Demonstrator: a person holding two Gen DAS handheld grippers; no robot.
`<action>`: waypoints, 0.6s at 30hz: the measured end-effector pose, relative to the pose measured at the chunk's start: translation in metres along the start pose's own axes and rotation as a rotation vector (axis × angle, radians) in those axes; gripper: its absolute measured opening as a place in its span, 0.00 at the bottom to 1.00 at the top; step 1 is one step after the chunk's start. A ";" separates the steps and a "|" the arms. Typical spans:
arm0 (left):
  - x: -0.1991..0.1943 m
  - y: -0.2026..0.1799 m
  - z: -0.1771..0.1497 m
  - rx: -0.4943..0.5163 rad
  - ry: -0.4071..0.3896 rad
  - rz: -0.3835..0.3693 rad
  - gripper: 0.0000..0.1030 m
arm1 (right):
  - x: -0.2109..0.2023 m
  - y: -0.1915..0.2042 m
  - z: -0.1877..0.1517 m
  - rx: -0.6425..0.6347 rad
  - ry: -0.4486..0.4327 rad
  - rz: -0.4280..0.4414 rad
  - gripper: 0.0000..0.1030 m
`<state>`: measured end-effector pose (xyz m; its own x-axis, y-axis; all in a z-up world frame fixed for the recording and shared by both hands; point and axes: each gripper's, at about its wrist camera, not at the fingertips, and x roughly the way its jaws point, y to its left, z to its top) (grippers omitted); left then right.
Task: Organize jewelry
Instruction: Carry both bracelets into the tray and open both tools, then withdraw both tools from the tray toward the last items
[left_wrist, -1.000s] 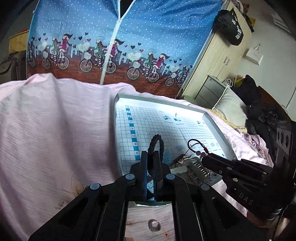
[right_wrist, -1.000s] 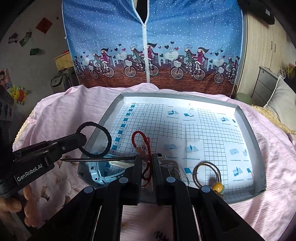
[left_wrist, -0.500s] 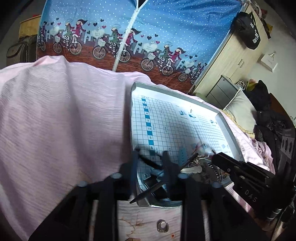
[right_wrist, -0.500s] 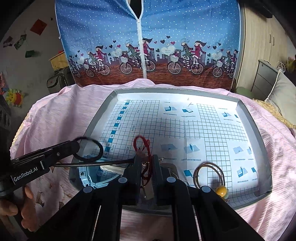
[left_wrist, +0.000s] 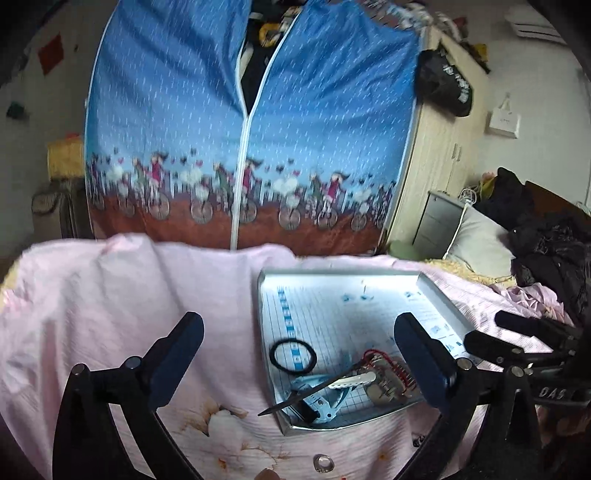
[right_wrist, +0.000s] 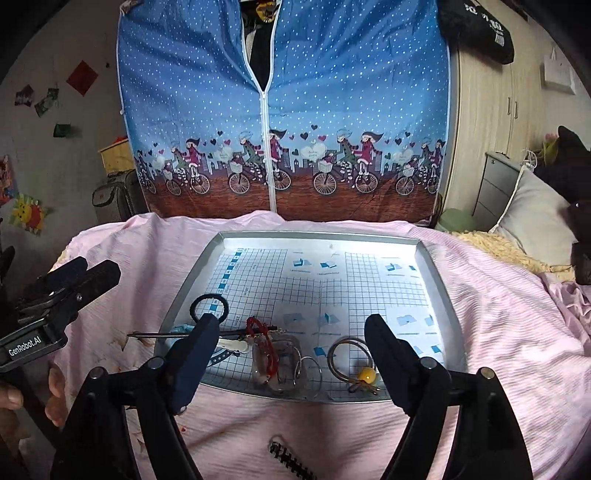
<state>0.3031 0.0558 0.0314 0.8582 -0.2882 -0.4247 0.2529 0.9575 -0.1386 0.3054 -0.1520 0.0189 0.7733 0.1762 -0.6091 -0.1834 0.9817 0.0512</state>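
Nearest the right wrist camera, the right gripper (right_wrist: 288, 354) stands with its jaws spread wide and nothing between them, poised over the near edge of the metal tray (right_wrist: 436, 273); the left gripper (left_wrist: 295, 354) is likewise wide open and empty, set back over the pink bedcover (left_wrist: 110, 295). The jewelry lies bunched at the tray's near rim, around 6 o'clock in the right view: a red cord bracelet (right_wrist: 264, 338) draped over clear pieces, a wire ring with a yellow bead (right_wrist: 366, 376) toward 5 o'clock, and a black braided band (right_wrist: 207, 306) toward 7 o'clock. All look light; the cord and band seem limp and likely to snag neighbours, so a pinch on a free loop seems wisest, while the wire ring looks springy and best taken at its rim. A thin dark stick (right_wrist: 177, 335) pokes over the tray's left lip at 9 o'clock and could be knocked. Beyond the cluster, toward 12 o'clock, the gridded tray floor lies bare, bounded by low raised walls, offering room for sorting.
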 end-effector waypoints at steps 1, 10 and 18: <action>-0.008 -0.004 0.000 0.017 -0.015 0.004 0.98 | -0.011 -0.001 -0.001 0.001 -0.015 0.001 0.88; -0.082 -0.031 -0.017 0.137 -0.058 0.016 0.98 | -0.098 0.011 -0.018 -0.043 -0.140 0.024 1.00; -0.119 -0.049 -0.043 0.178 -0.041 0.058 0.98 | -0.153 0.021 -0.044 -0.061 -0.198 0.009 1.00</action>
<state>0.1697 0.0425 0.0501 0.8903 -0.2352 -0.3899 0.2745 0.9604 0.0473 0.1571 -0.1611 0.0784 0.8747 0.2014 -0.4408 -0.2226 0.9749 0.0036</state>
